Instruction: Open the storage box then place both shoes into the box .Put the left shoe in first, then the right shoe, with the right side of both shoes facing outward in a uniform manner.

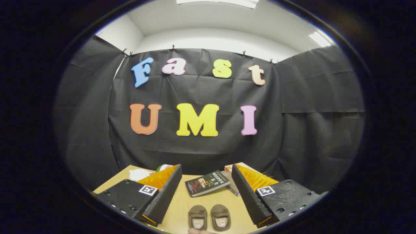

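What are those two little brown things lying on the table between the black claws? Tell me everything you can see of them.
They are a pair of small shoes, olive-brown and soft-looking, like slippers, each with a pale label inside its opening. They lie side by side on the light wooden table, close together, toes pointing away towards a dark book. They sit between the open gripper fingers, which do not touch them. Something pale, perhaps a fingertip, shows just at the left shoe's heel; I cannot tell whether it touches.
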{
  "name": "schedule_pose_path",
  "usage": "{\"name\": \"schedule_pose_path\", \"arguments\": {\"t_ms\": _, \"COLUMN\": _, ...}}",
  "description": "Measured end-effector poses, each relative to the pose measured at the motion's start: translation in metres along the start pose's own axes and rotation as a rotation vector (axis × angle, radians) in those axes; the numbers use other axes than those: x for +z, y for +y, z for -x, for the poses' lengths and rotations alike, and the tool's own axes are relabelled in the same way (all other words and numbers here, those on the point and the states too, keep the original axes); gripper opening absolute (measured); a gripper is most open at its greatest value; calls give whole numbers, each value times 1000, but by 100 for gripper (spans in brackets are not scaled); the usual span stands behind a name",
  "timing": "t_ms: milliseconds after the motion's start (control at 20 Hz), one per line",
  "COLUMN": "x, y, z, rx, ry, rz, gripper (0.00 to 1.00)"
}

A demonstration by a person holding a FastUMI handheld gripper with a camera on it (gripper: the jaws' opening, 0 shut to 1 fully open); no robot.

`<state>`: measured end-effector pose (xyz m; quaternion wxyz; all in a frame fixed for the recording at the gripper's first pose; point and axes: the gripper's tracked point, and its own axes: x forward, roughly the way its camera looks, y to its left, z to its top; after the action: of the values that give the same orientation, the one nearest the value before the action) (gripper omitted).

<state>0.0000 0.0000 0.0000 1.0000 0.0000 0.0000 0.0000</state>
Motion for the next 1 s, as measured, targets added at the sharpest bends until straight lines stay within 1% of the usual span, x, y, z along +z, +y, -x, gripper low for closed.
{"name": "schedule_pose_path", "arguments": {"t_ms": 200, "x": -14, "y": -3, "z": -11, "rx": 1, "ry": 21, "rz": -5, "gripper": 95}}
{"name": "schedule_pose_path", "arguments": {"t_ms": 500, "x": -26, "y": -23, "z": -25, "rx": -31, "ry": 49, "rz": -13, "gripper": 95}}
{"name": "schedule_pose_path", "arguments": {"t_ms": 650, "x": -36, "y": -22, "z": -34, "rx": -31, "ry": 73, "rz": -30, "gripper": 95}}
{"name": "schedule_pose_path", "arguments": {"t_ms": 850, "x": -50, "y": -11, "z": -46, "rx": -4, "ry": 105, "rz": -23, "gripper": 95}}
{"name": "schedule_pose_path", "arguments": {"t_ms": 1000, "x": -76, "y": 12, "z": -58, "rx": 44, "ry": 171, "rz": -27, "gripper": 95}}
